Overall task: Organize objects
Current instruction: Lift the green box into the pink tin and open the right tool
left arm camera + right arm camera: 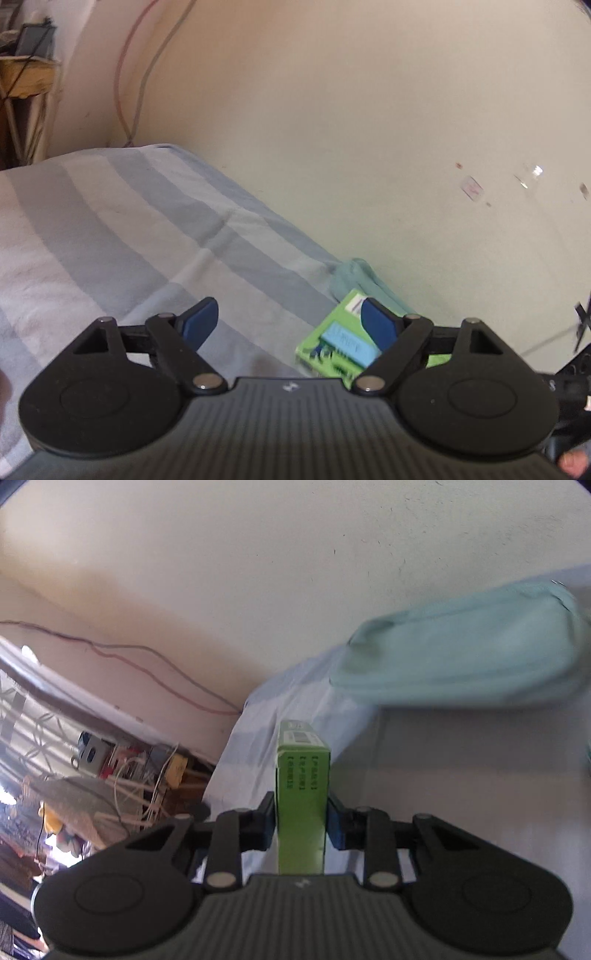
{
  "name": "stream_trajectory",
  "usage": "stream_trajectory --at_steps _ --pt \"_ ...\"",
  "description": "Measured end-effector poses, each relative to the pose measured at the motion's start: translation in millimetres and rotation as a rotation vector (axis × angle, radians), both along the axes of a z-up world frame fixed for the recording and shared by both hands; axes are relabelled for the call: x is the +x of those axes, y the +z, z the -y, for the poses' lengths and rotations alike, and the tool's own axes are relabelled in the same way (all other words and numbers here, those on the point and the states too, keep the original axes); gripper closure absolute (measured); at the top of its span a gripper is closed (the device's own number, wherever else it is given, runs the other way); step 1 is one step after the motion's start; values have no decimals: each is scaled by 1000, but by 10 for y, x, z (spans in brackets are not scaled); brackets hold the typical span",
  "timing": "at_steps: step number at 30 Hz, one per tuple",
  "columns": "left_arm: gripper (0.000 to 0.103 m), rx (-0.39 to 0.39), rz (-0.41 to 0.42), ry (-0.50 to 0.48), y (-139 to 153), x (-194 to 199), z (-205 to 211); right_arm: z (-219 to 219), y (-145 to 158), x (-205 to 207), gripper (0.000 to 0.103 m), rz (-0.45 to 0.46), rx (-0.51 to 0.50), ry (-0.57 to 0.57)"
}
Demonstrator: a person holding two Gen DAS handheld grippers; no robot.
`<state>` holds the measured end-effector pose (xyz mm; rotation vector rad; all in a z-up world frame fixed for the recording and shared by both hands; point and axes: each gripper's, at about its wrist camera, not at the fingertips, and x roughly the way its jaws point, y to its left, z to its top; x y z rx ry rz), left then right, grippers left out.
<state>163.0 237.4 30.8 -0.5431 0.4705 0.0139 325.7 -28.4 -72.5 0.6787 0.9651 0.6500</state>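
A bright green carton (301, 794) stands edge-on between the blue pads of my right gripper (301, 823), which is shut on it. Beyond it a pale teal zip pouch (461, 653) lies on the bed by the wall. In the left wrist view the same green carton (340, 343), with a light blue label, shows low and right, partly behind the right finger. The teal pouch (354, 277) peeks out behind it. My left gripper (288, 325) is open above the sheet, with nothing between its pads.
A blue-and-grey striped bedsheet (129, 240) covers the bed, which runs along a cream wall (369, 110). Two cables (129, 92) hang down the wall at the bed's far corner. A cluttered shelf with wires (122, 768) stands off the bed's left side.
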Motion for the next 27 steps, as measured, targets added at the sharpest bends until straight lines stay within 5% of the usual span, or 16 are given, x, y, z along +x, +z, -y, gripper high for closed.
stream_trajectory --at_steps 4,7,10,13,18,23,27 --pt "24 73 60 -327 11 -26 473 444 176 -858 76 21 -47 11" --pt "24 21 56 -632 -85 -86 905 795 294 -1471 73 47 -105 -58" --pt "24 78 39 -785 -159 -212 1345 1009 375 -1974 58 76 -227 -172" --pt "24 126 24 -829 -187 -317 1611 1377 456 -2505 14 154 -385 -316" --pt "24 114 -19 -844 -231 -365 1842 1397 411 -2972 11 262 -472 -336" --pt "24 199 -70 -791 -304 -356 2035 1020 328 -2942 10 343 -604 -227" --pt "27 176 -90 -791 -327 -386 2063 735 188 -2774 13 385 -728 -161"
